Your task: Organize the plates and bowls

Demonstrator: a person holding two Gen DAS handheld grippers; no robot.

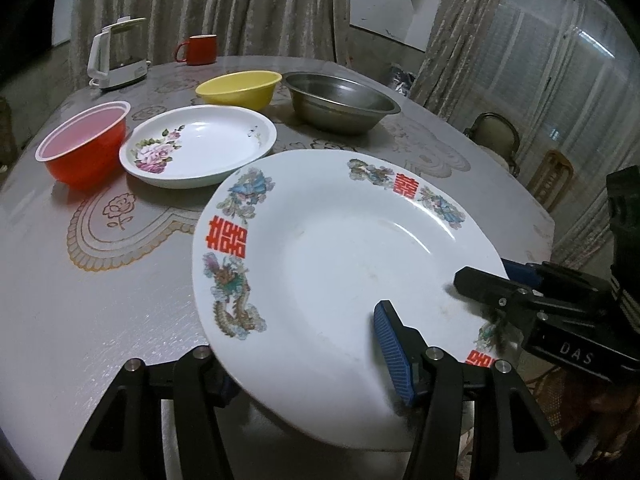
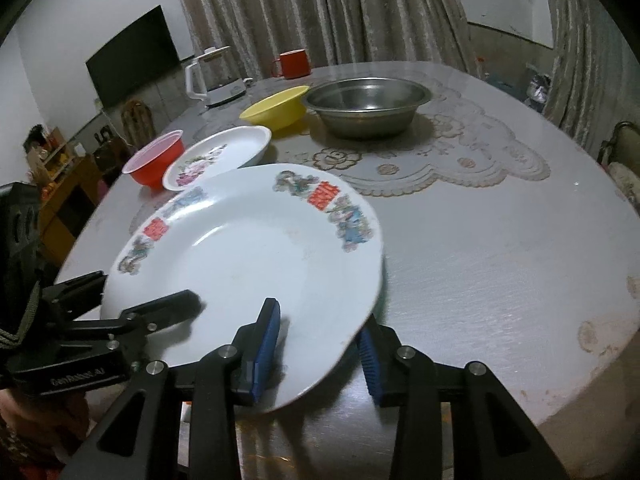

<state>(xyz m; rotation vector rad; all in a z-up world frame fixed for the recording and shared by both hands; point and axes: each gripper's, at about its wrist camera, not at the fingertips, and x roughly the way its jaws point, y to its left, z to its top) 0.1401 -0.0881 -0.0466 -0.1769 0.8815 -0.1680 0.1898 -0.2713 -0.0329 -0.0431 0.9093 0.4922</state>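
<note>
Both the left claw (image 1: 308,364) and right claw (image 2: 316,354) pinch the rigid, glossy, breakable dragon plate (image 1: 344,264) at its near rim, likely slippery there.

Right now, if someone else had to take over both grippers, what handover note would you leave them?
Left gripper: shut on the near rim of the dragon plate.
Right gripper: shut on the same plate's rim, beside the left one.
The plate is tilted, near edge raised above the table.
Beyond it: flower plate, red bowl, yellow bowl, steel basin, all separate, unstacked.
Done: dragon plate gripped.
Left: set the dragon plate down, probably with the flower plate, then group the bowls.
</note>
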